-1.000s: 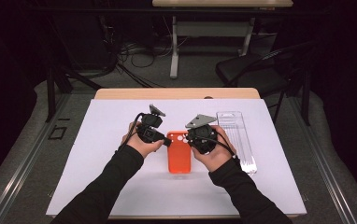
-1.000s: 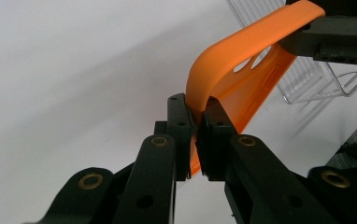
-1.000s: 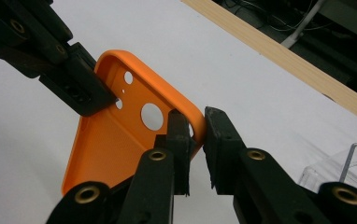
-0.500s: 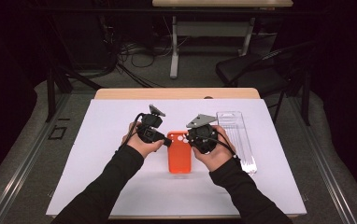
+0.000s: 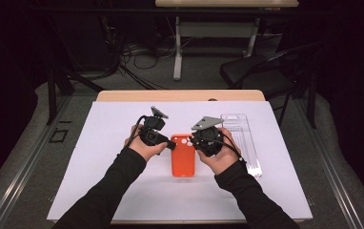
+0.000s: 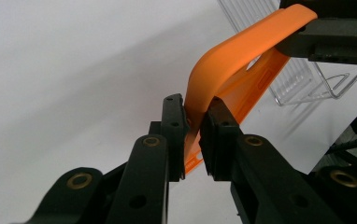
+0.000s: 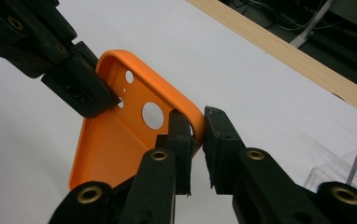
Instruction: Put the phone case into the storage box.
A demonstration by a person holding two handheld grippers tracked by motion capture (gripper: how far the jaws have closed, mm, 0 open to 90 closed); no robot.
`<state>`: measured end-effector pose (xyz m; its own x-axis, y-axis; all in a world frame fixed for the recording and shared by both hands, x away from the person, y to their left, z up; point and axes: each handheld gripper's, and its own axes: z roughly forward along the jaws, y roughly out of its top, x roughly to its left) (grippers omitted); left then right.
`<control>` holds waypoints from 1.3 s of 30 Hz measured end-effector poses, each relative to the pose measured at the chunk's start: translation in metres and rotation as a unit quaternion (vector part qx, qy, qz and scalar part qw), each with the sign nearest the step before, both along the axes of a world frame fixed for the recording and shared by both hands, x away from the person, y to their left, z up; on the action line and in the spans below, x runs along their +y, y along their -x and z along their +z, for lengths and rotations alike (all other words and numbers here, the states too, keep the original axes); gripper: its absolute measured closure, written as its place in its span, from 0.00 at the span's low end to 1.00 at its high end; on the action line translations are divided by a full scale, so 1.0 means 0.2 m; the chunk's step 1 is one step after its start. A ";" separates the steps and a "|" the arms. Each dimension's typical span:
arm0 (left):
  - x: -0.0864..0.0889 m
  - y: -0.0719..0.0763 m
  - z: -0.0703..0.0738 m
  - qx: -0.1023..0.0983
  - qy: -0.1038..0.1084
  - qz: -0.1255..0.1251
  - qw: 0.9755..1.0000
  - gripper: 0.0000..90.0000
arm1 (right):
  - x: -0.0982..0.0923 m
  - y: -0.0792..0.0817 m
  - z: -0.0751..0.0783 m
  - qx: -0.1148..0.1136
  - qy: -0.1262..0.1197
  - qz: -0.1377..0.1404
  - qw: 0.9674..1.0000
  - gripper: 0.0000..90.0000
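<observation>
An orange phone case (image 5: 182, 162) lies lengthwise on the white mat (image 5: 99, 157), its far end lifted between my two grippers. My left gripper (image 5: 169, 141) pinches the case's far left corner. In the left gripper view the orange rim (image 6: 242, 51) runs between its pads (image 6: 193, 116), which still touch it; these jaws have just been opening a little. My right gripper (image 5: 195, 140) is shut on the far right corner, beside the camera cut-out (image 7: 152, 115). In the right gripper view the rim sits between its pads (image 7: 197, 123), with the left gripper (image 7: 81, 88) across the case (image 7: 106, 140).
A clear plastic package (image 5: 241, 138) lies on the mat just right of my right hand. The mat covers a wooden table whose far edge (image 5: 180, 95) shows. A dark chair (image 5: 261, 71) and cables stand beyond the table.
</observation>
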<state>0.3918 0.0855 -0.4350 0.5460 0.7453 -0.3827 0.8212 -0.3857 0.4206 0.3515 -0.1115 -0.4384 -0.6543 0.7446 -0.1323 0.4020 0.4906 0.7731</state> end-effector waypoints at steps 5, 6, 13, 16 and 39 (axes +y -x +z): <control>0.01 0.00 0.00 -0.001 0.009 -0.005 1.000 0.81 | 0.00 0.00 0.00 0.003 -0.003 0.003 1.000 0.91; 0.01 0.00 0.00 0.000 0.009 -0.006 1.000 0.80 | -0.01 0.00 0.00 0.002 -0.004 0.004 1.000 0.91; 0.03 0.01 0.00 -0.004 0.018 -0.015 1.000 0.71 | -0.02 -0.01 0.01 0.000 -0.002 0.011 1.000 0.91; 0.04 0.01 0.00 -0.008 0.021 -0.015 1.000 0.69 | -0.03 -0.01 0.01 0.000 0.001 0.009 1.000 0.91; 0.15 0.07 -0.05 -0.097 0.036 -0.067 0.992 0.55 | -0.19 -0.03 0.08 0.010 -0.007 0.000 1.000 0.91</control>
